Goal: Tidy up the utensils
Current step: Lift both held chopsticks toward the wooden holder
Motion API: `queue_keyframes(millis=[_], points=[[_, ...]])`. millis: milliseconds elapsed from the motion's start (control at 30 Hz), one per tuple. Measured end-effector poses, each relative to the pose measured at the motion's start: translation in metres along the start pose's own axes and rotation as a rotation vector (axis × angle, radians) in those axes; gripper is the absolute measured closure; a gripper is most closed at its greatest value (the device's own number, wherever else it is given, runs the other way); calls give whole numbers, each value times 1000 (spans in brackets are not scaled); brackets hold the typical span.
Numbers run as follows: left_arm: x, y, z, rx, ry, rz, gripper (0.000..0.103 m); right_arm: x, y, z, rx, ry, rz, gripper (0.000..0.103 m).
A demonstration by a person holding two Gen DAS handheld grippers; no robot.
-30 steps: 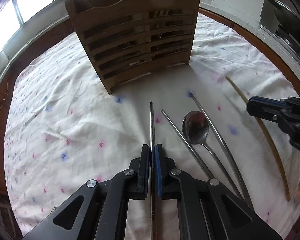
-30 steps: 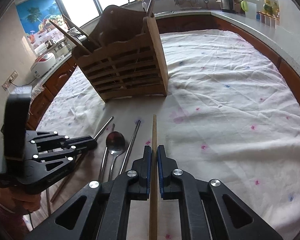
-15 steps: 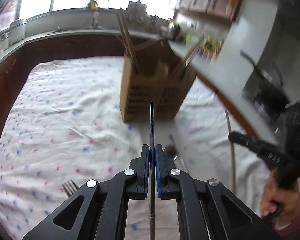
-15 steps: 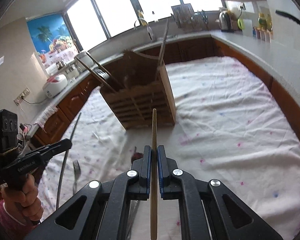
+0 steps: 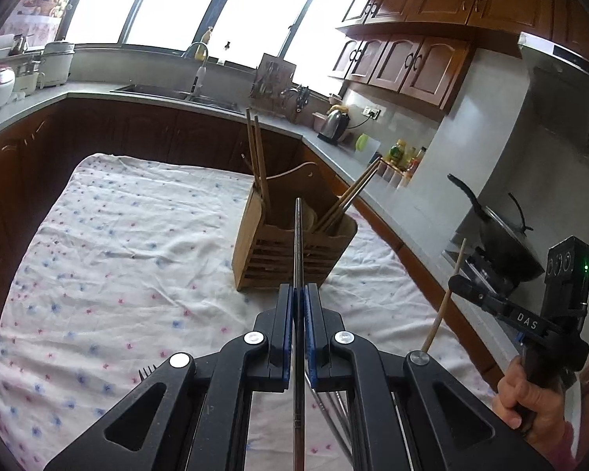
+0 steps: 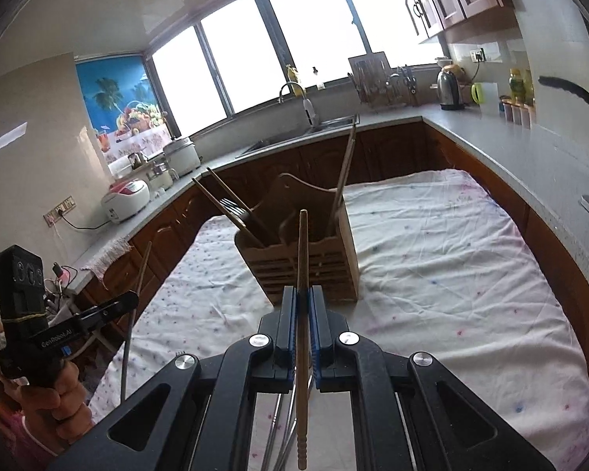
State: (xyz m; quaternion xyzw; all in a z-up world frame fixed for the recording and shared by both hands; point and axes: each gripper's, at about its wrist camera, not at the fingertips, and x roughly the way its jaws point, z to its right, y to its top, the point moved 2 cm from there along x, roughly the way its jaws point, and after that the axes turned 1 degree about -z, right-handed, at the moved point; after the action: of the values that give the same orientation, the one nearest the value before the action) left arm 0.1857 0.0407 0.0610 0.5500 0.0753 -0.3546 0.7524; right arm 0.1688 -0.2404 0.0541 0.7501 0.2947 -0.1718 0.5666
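Note:
My left gripper [image 5: 298, 294] is shut on a metal chopstick [image 5: 299, 243] that points up and forward at the wooden utensil holder [image 5: 286, 259]. My right gripper [image 6: 303, 294] is shut on a wooden chopstick [image 6: 303, 251], also raised and aimed at the holder [image 6: 310, 267]. The holder stands on the cloth and has several chopsticks and a fork in it. The right gripper with its chopstick shows in the left wrist view [image 5: 457, 282], and the left gripper in the right wrist view [image 6: 131, 299]. Both are held above the table, short of the holder.
A white flowered cloth [image 5: 117, 255] covers the table. More metal utensils [image 5: 333, 408] lie under the grippers, and a fork [image 5: 147, 371] lies at the near left. A grey counter [image 6: 510, 149] with a wok [image 5: 502, 243], kettle and sink runs around the table.
Both grippers have lifted their chopsticks off the cloth and tilted up; the holder is now seen from above and farther off. The spoon and other chopsticks stayed on the table.

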Motion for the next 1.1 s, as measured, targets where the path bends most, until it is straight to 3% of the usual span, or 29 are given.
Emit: queue_keyframes(millis=[433,1100], points=[[9,8,4,11,-18,-14,99,-5,3,3,5,4,18,97],[11,11,8,26,0,32,99,-5,14,3,10,2,48,97]])
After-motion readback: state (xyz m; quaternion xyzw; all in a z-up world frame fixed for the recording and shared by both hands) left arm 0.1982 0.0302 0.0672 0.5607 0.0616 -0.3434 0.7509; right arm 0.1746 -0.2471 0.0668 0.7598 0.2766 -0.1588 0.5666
